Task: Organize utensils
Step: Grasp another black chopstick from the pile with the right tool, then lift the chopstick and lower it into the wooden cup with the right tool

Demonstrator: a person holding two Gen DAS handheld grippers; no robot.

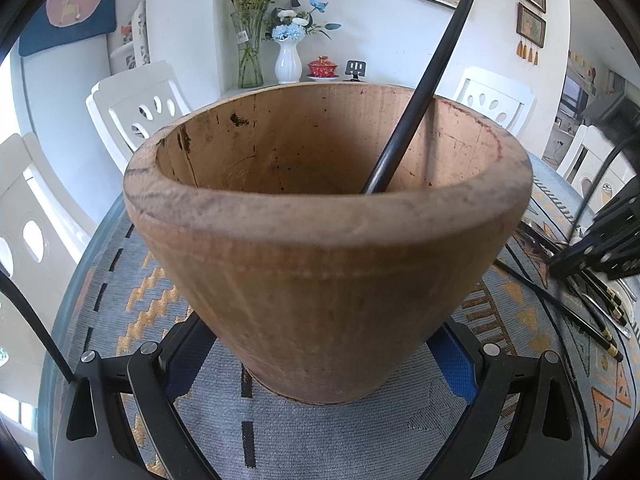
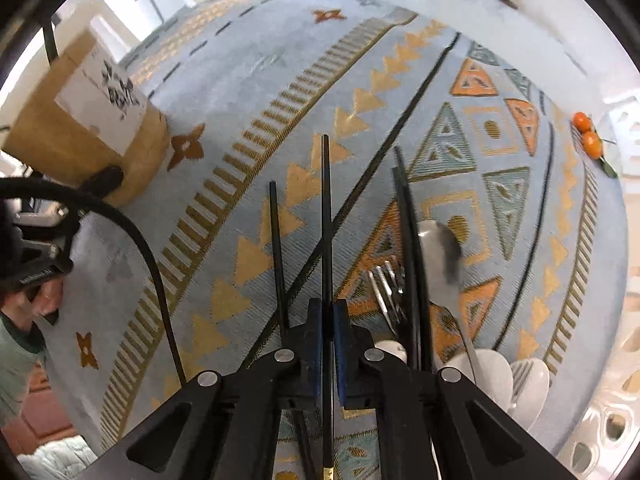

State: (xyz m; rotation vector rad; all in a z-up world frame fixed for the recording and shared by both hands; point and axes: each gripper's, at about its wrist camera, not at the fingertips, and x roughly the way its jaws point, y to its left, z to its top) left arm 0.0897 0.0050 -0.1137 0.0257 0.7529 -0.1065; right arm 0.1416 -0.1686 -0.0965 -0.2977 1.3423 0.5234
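My left gripper [image 1: 320,364] is shut on a brown wooden cup [image 1: 320,240], which stands upright on the patterned cloth; the cup also shows in the right wrist view [image 2: 92,132]. One black chopstick [image 1: 420,92] leans inside the cup. My right gripper [image 2: 328,328] is shut on a black chopstick [image 2: 326,216], held above the cloth. Another black chopstick [image 2: 276,240] lies just to its left. More black chopsticks [image 2: 408,240], a metal fork [image 2: 384,284] and a metal spoon [image 2: 438,248] lie to the right.
White ceramic spoons [image 2: 508,380] lie at the lower right of the table. Two small oranges [image 2: 586,132] sit near the far edge. Vases [image 1: 288,60], a red lidded cup [image 1: 322,66] and white chairs [image 1: 136,108] stand behind the table.
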